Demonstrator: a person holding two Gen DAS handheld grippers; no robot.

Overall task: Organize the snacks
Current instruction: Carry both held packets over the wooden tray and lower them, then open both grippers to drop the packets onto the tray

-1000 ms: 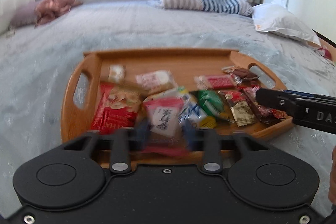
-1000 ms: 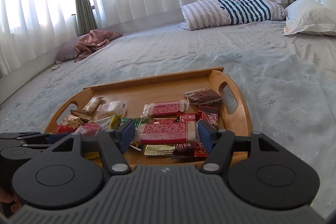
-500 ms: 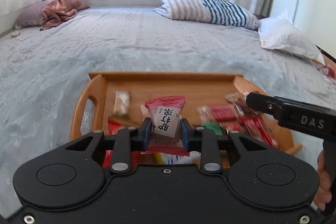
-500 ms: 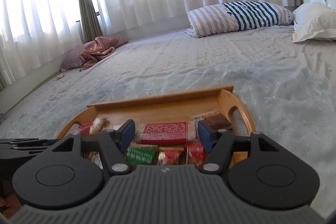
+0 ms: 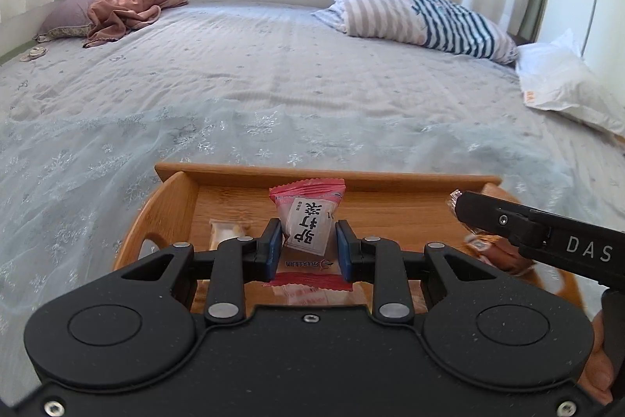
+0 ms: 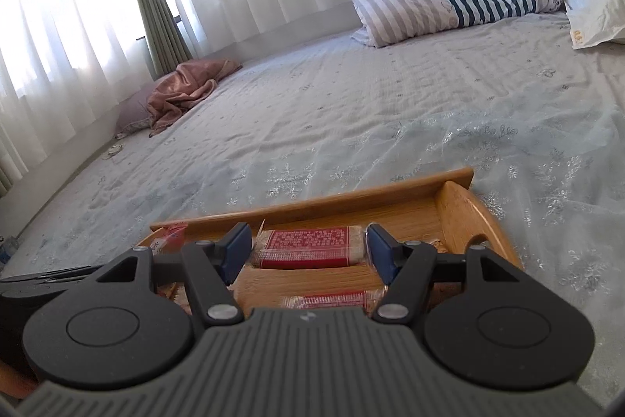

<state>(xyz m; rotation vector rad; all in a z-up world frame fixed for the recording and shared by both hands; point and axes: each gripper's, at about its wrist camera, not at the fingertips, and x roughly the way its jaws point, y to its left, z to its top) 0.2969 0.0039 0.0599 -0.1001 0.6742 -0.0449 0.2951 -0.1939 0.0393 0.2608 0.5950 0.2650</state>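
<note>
My left gripper [image 5: 308, 246] is shut on a pink-and-white snack packet [image 5: 308, 221] with black characters, held above the wooden tray [image 5: 328, 174]. My right gripper [image 6: 305, 248] is shut on a red-labelled wafer bar [image 6: 306, 246] in clear wrap, held above the same tray [image 6: 312, 206]. The right gripper's black arm also shows in the left wrist view [image 5: 539, 233] at the right. A small pale snack [image 5: 226, 233] lies on the tray floor at left; most other snacks are hidden behind the gripper bodies.
The tray sits on a bed with a pale blue-grey cover [image 5: 273, 85]. A striped pillow [image 5: 422, 16] and a white bag [image 5: 566, 85] lie at the far right. A pink cloth on a pillow [image 5: 125, 2] lies at the far left, by curtains.
Both grippers have lifted their snacks up off the tray. The views tilted upward, so the tray and its snacks dropped low in both views.
</note>
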